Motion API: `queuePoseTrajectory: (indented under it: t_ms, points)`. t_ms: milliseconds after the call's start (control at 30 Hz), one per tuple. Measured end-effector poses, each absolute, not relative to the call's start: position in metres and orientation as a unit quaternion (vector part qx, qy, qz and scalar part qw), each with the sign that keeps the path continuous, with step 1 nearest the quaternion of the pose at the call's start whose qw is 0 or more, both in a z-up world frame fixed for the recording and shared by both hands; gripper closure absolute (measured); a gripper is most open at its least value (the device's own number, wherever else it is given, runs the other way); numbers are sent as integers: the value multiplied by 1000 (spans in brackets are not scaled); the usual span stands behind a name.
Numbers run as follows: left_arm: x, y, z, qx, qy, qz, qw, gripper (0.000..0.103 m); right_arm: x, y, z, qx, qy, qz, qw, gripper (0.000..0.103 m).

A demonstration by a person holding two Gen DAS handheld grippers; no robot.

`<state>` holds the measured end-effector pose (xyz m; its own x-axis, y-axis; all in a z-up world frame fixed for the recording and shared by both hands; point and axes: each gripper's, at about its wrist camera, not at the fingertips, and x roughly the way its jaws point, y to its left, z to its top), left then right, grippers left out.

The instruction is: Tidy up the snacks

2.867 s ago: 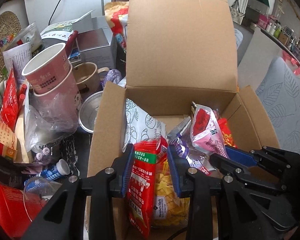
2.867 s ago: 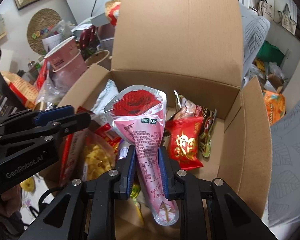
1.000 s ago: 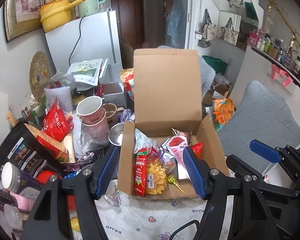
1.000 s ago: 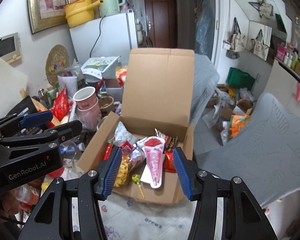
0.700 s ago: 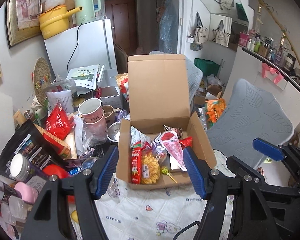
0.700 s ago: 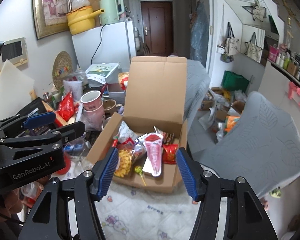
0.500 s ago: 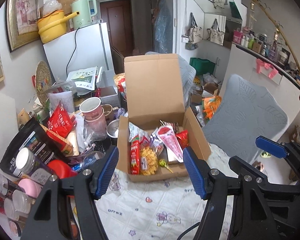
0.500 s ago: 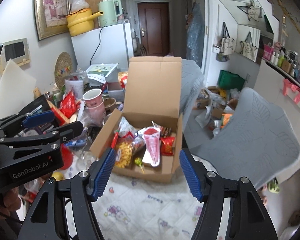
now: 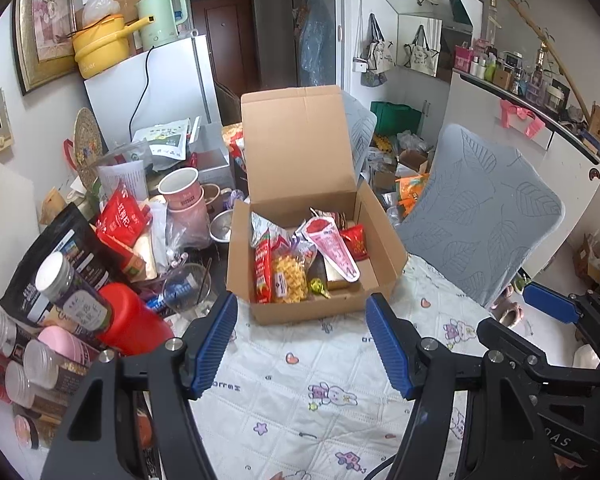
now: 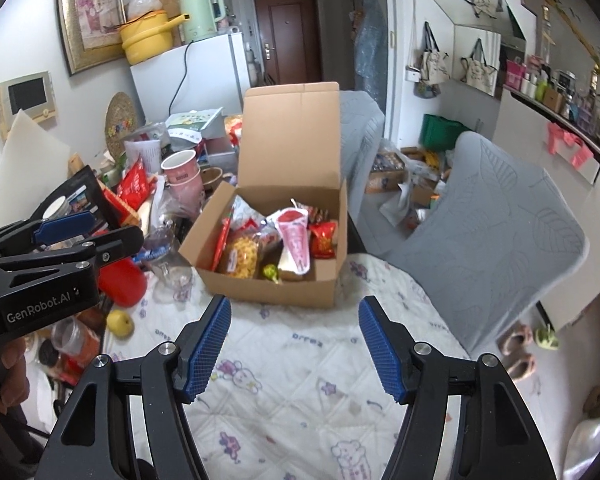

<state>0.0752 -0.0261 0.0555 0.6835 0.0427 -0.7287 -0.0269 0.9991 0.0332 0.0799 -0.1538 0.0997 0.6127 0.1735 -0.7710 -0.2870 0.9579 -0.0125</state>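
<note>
Cardboard box (image 9: 384,240) full of snacks (image 9: 288,276)

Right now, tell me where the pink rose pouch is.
In both views the pink rose pouch lies inside the cardboard box, right of the yellow snack bag.

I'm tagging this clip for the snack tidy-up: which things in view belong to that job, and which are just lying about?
Part of the job:
- cardboard box, lid up
- pink rose pouch in it
- yellow snack bag in it
- small red packet in it
- left gripper and right gripper, both empty

Lying about:
- pink cups
- red bottle
- apple
- grey chair
</note>
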Motion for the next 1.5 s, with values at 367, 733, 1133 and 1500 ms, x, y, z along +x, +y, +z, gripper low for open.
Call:
queuePoseTrajectory:
  t_ms: [367,733,1133,1500]
  points:
    - [63,-26,48,1,408,15,913,37,63,-160,94,-57,433,127,891,36]
    - [62,-30,45,-3,413,10,910,37,60,-161,95,-61,432,125,891,36]
    - [63,-32,45,1,416,3,910,37,59,-163,94,-65,432,122,891,36]
    - [64,-34,44,6,417,-2,909,37,59,-166,94,-69,431,123,891,36]
